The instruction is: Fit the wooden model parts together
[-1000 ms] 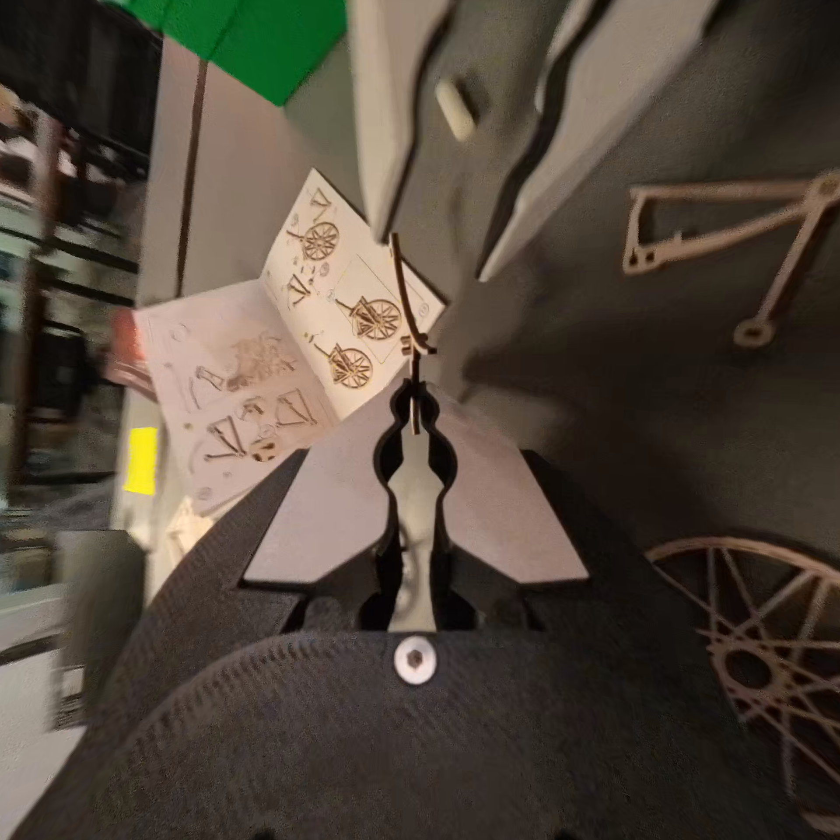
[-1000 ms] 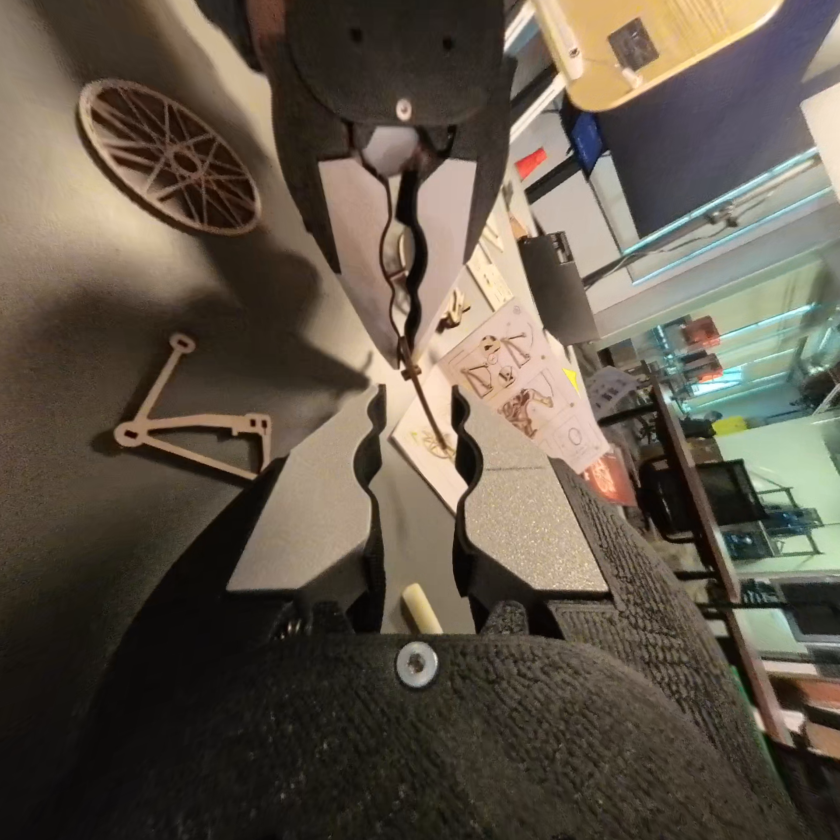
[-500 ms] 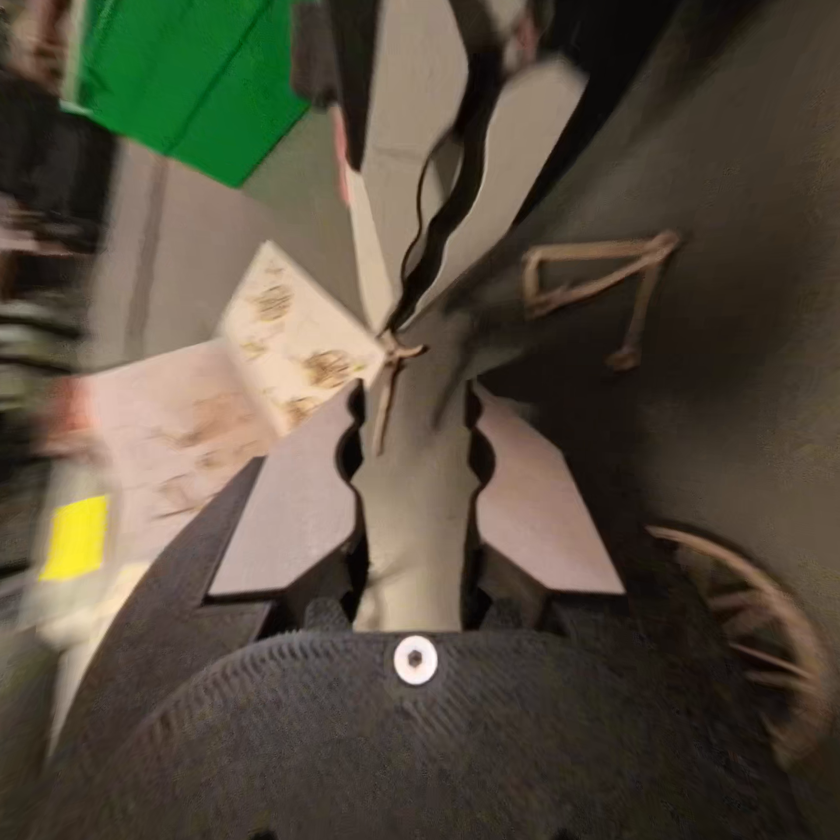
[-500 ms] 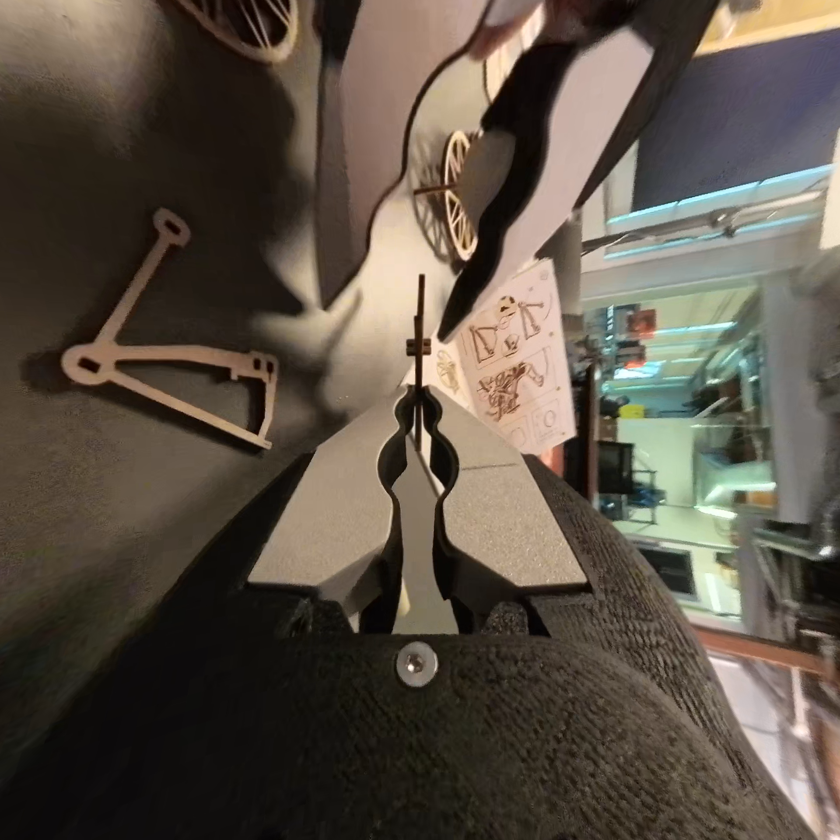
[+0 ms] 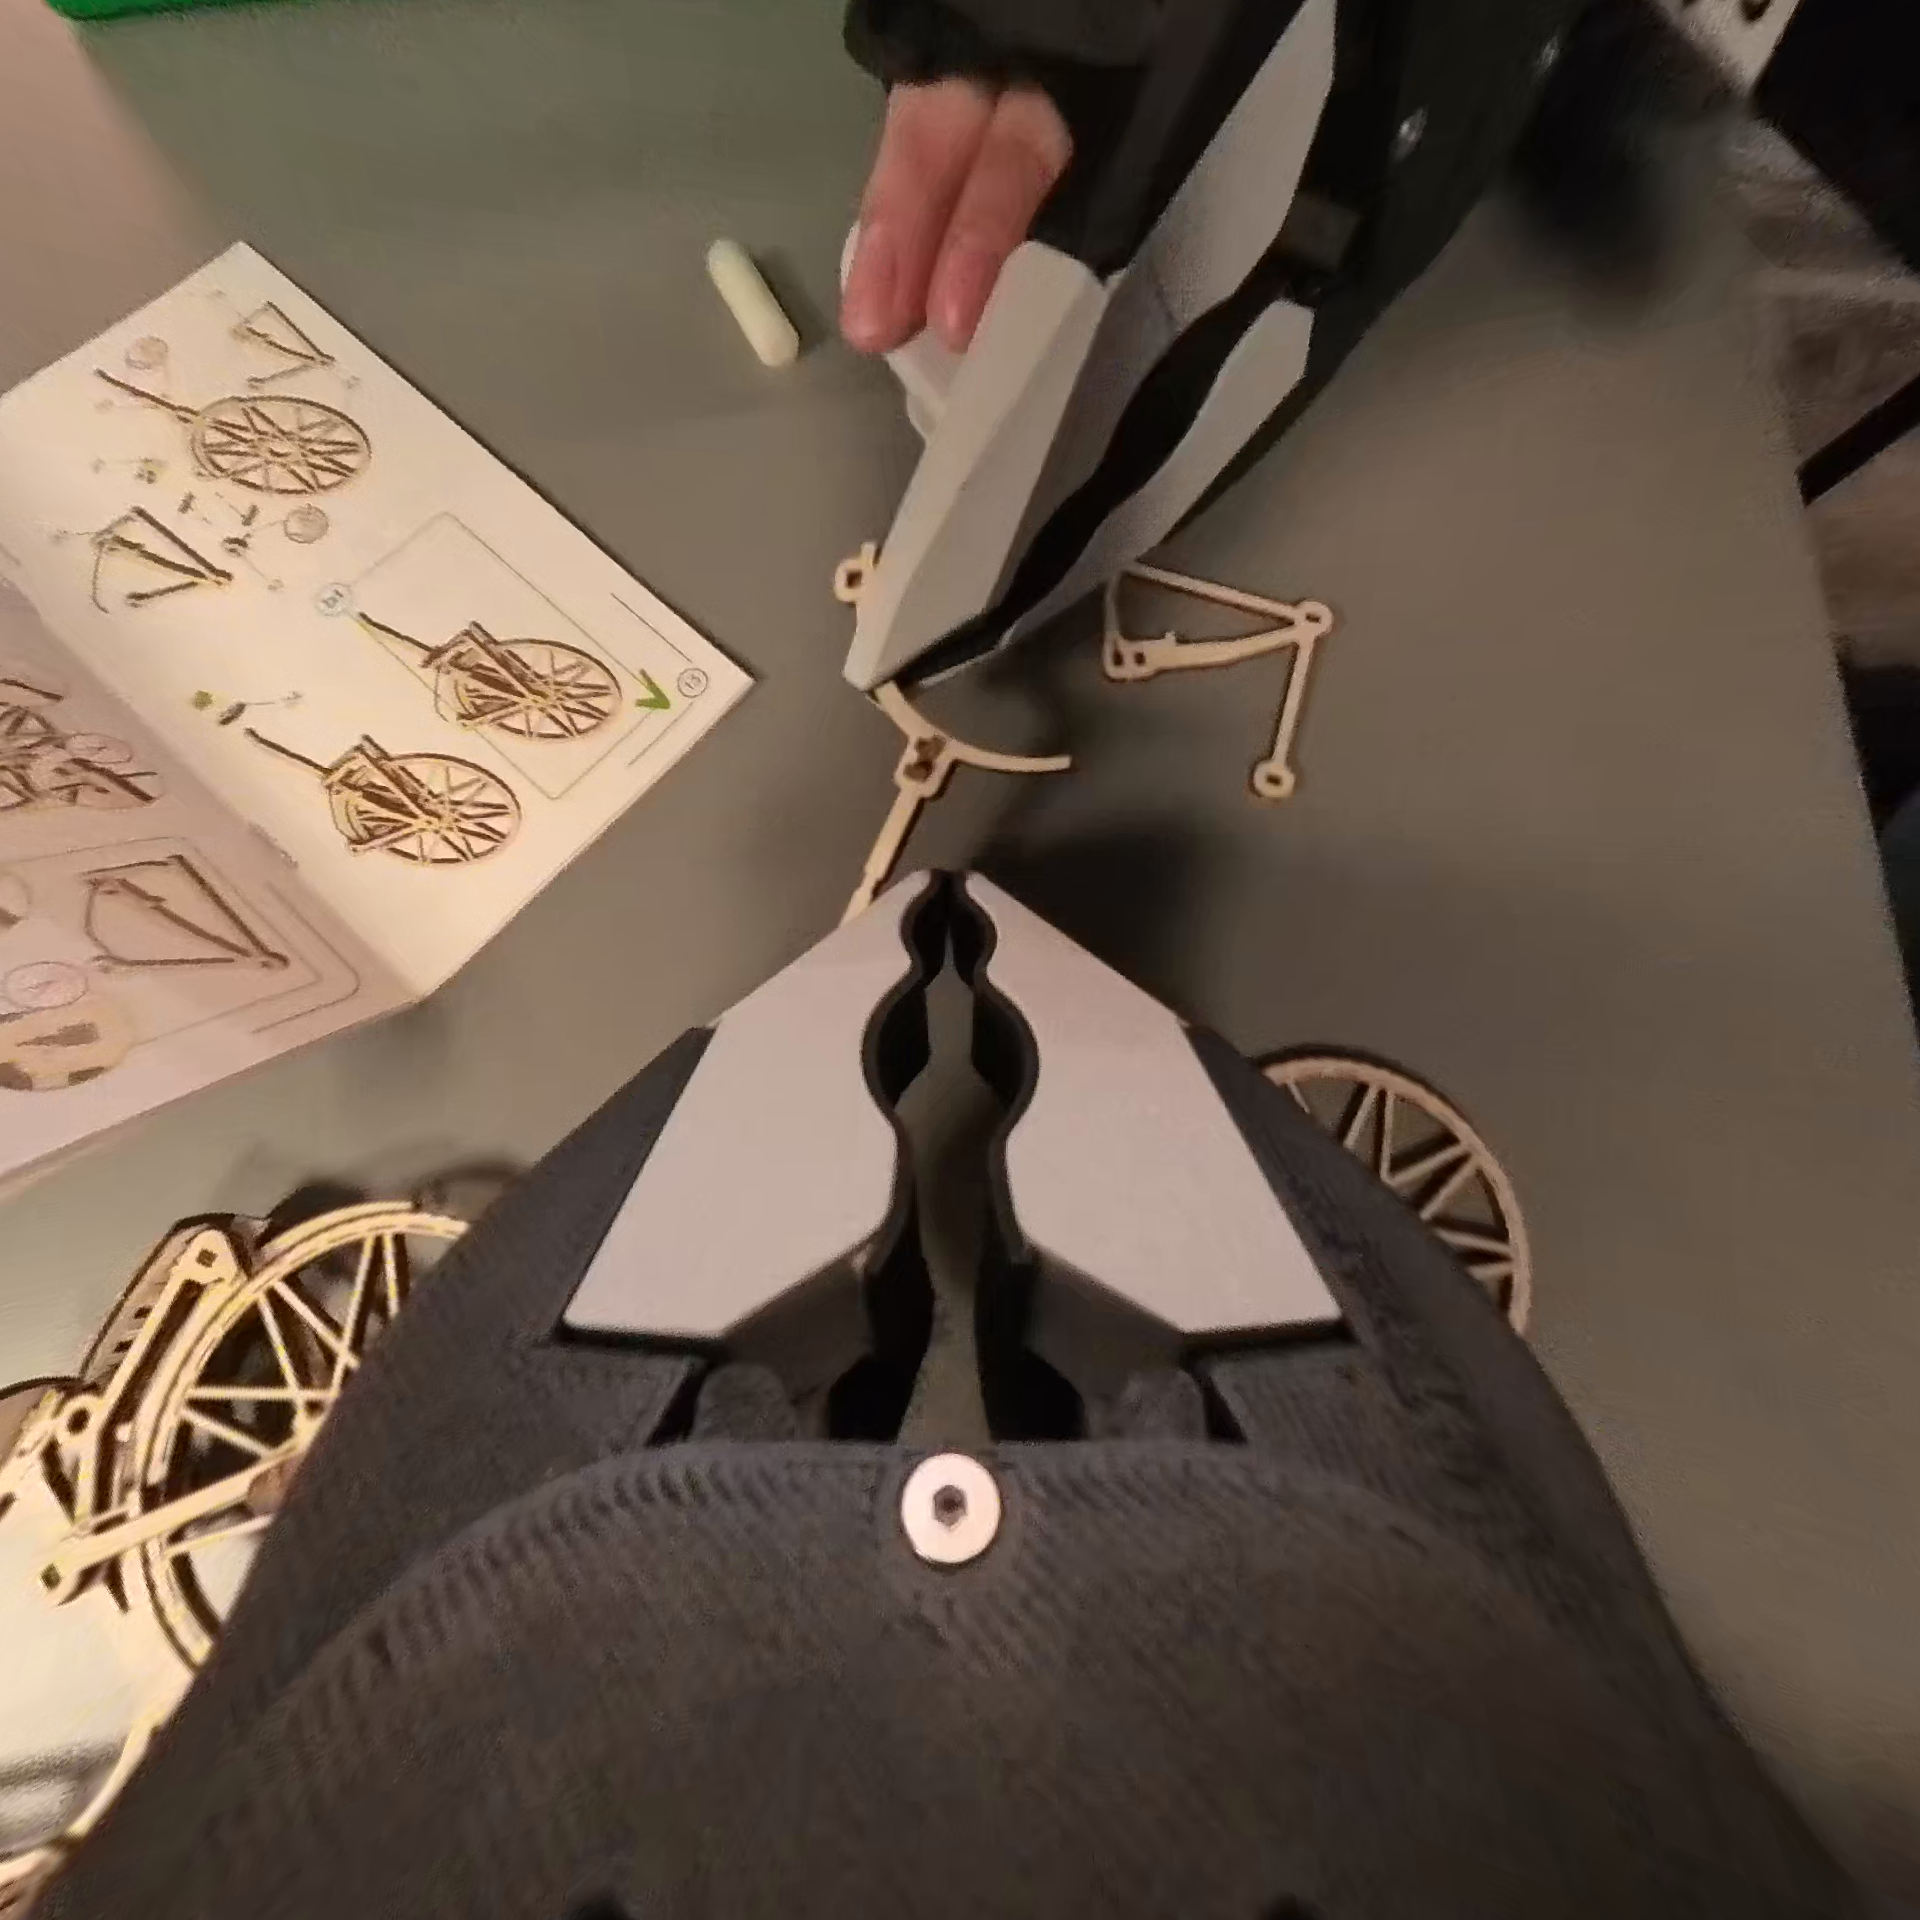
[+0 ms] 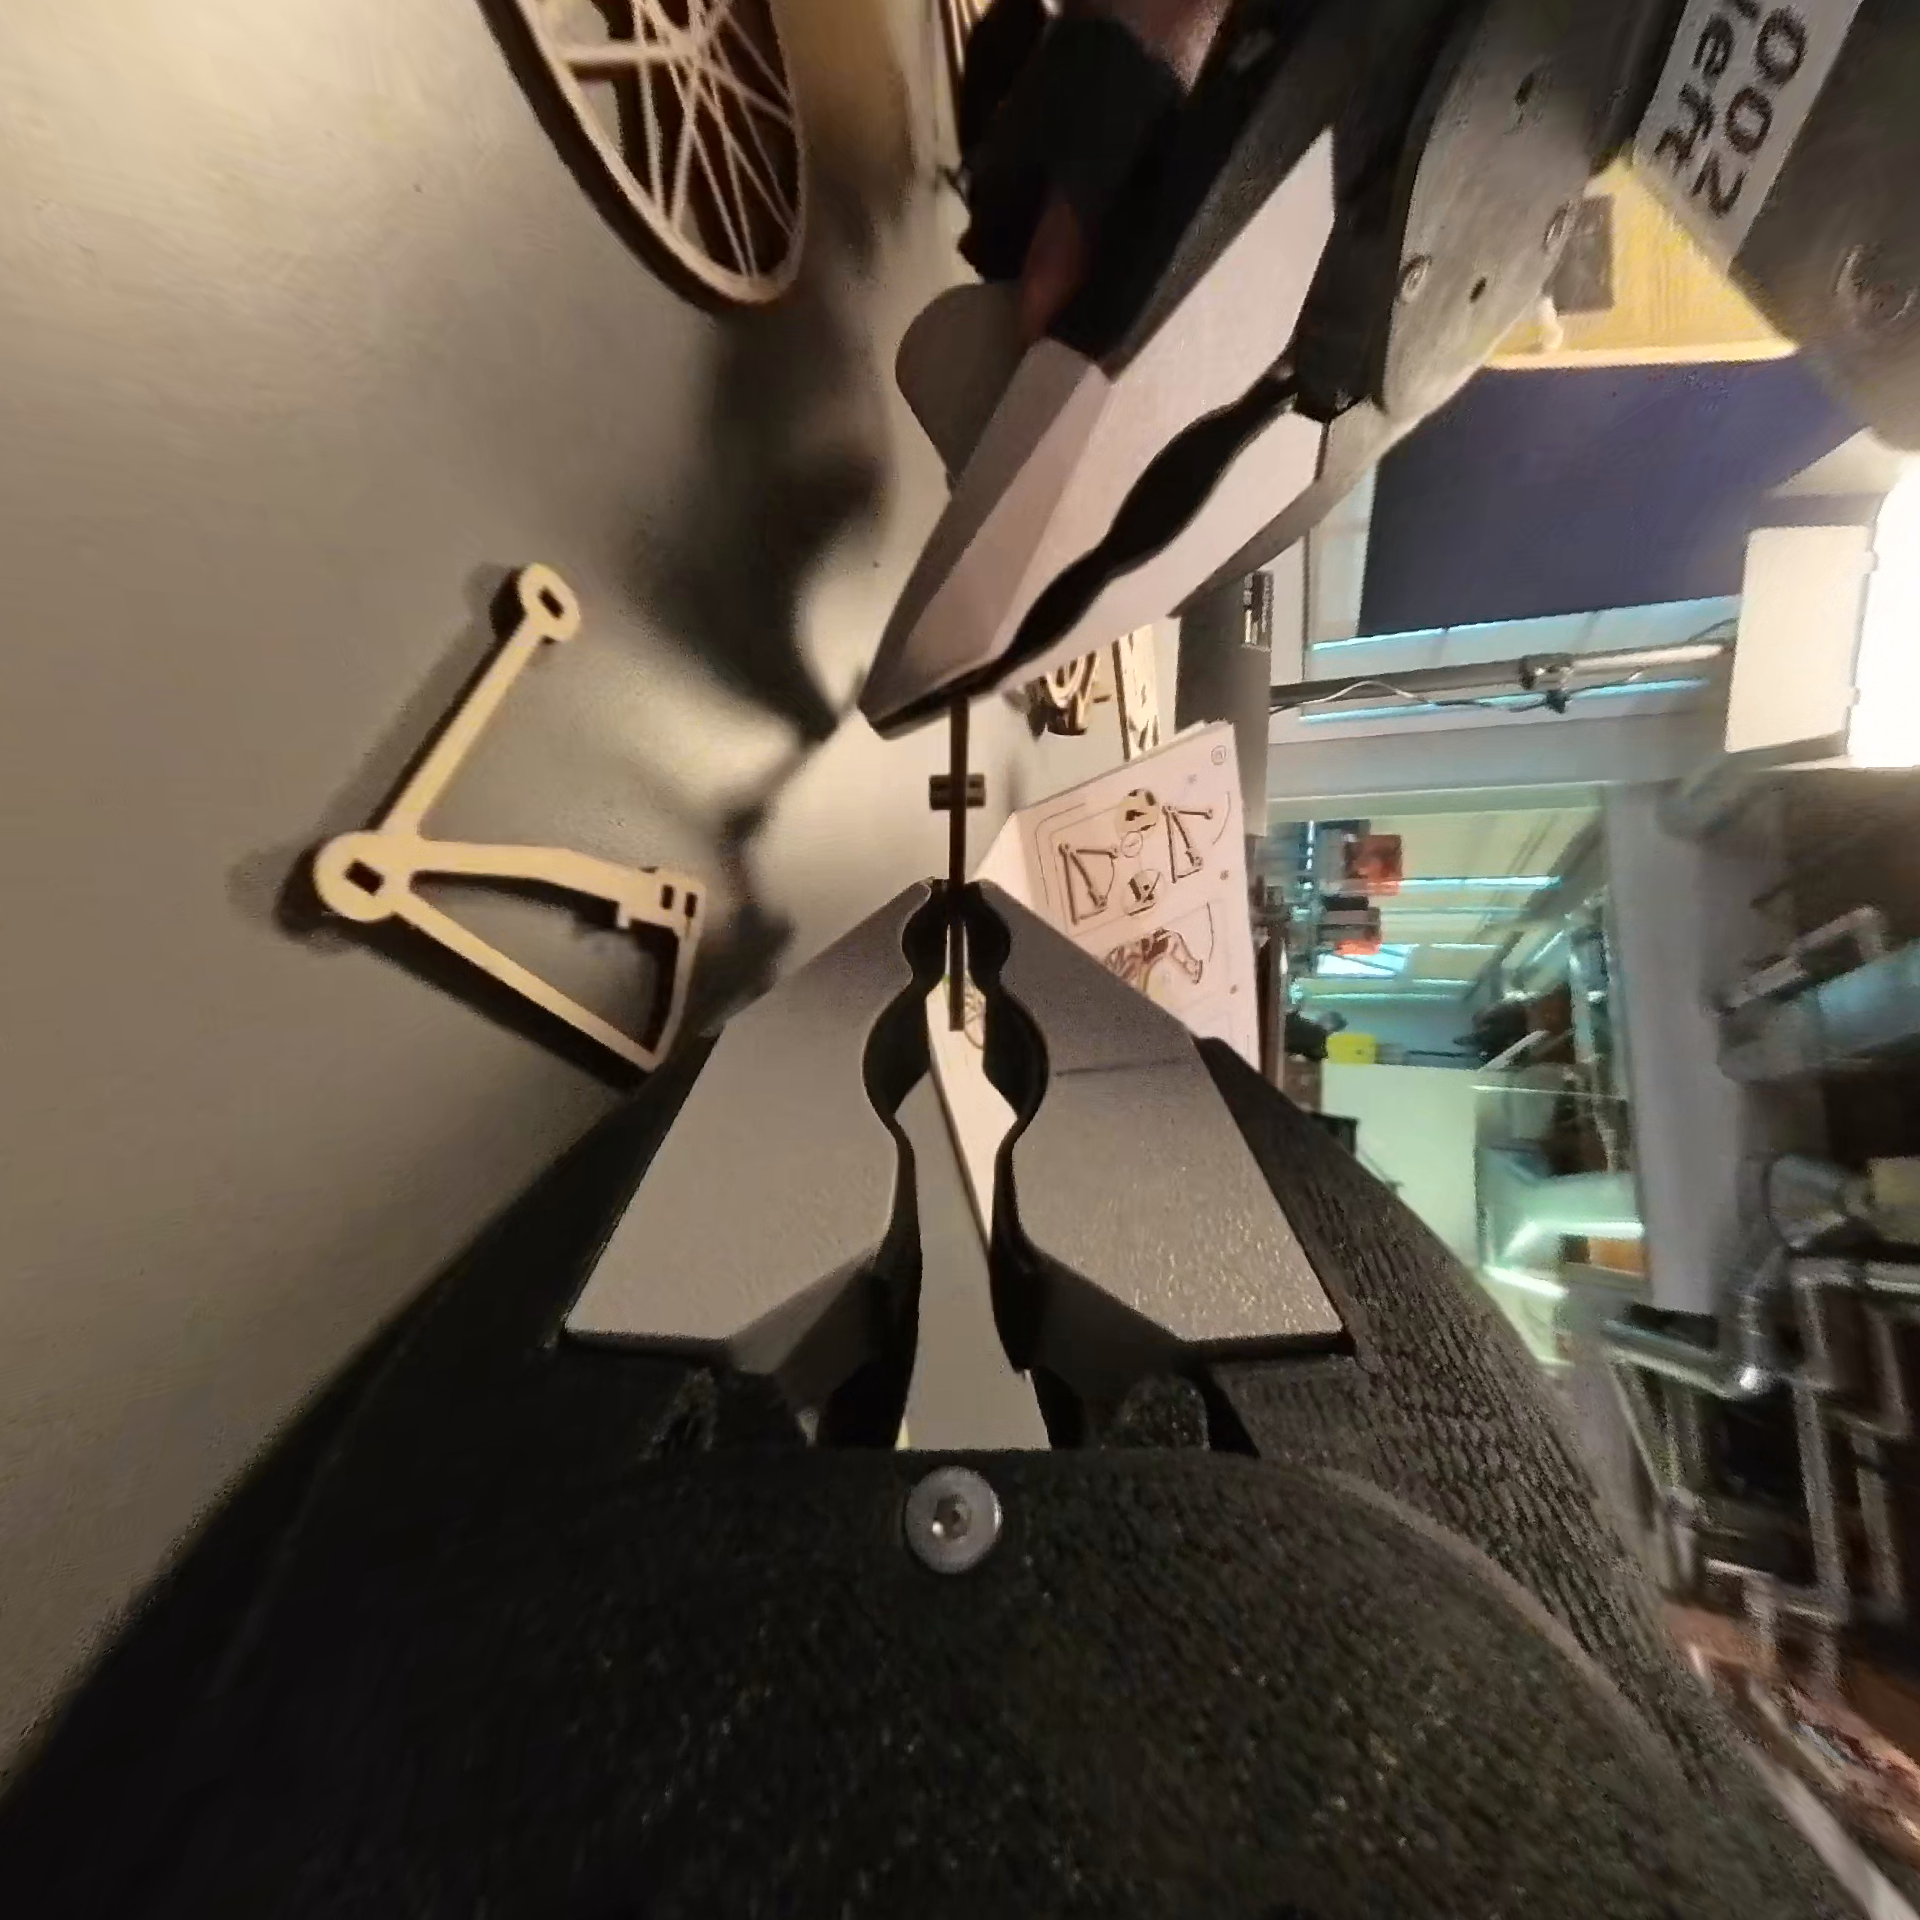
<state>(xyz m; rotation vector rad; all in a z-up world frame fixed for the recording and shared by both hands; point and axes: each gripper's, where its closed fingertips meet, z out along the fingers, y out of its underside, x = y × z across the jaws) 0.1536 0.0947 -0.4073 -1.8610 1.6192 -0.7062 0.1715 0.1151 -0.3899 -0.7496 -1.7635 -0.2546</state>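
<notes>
A thin wooden part [image 5: 902, 826], a curved arc on a straight stem, hangs above the grey table. My right gripper [image 6: 951, 896] is shut on it and sees it edge-on [image 6: 954, 810]. In the left wrist view the right gripper [image 5: 891, 683] pinches the arc's end. My left gripper [image 5: 948, 888] has its jaws together, with nothing visible between them. The stem's lower end runs behind its left fingertip [image 5: 904, 914]. In the right wrist view the left gripper [image 6: 896, 717] sits at the part's far end. A wooden triangular frame [image 5: 1226, 665] [image 6: 499, 862] lies flat on the table.
A spoked wooden wheel [image 5: 1423, 1164] [image 6: 686, 135] lies beside my left gripper. An assembled wheel model [image 5: 208, 1382] is at lower left. An open instruction booklet [image 5: 312, 623] [image 6: 1143, 862] lies to the left. A small white stick [image 5: 750, 301] and a hand [image 5: 945, 239] are farther back. Left and right tips are no more than a few centimetres apart.
My left gripper has gone from open to shut and now looks down on the table. My right gripper still holds the wooden part, which has turned flat-on to the left camera.
</notes>
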